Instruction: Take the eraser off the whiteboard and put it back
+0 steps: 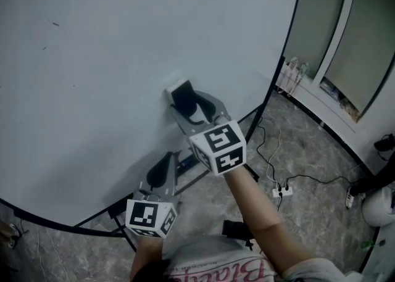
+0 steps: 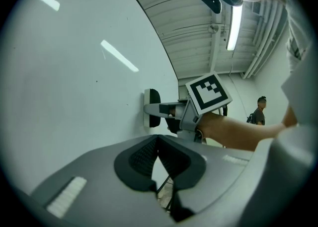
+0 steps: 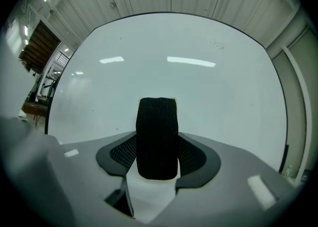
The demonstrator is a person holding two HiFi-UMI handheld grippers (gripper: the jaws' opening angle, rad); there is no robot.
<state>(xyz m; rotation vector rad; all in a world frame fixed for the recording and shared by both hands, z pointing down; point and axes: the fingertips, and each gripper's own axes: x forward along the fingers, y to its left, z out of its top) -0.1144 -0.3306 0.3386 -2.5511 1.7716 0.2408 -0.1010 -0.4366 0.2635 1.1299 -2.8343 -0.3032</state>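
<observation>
The eraser, black on a white base, lies flat against the whiteboard with its white side on the board. My right gripper is shut on it, one jaw on each side. In the right gripper view the black eraser fills the gap between the pads, with the whiteboard right behind it. My left gripper hovers lower down, near the board's bottom edge, shut and holding nothing. The left gripper view shows its jaws closed together, and beyond them the eraser against the whiteboard.
The board's black stand runs below its lower edge. On the stone floor lie a power strip and cables. Small bottles stand by a glass partition at the right. A person stands far off.
</observation>
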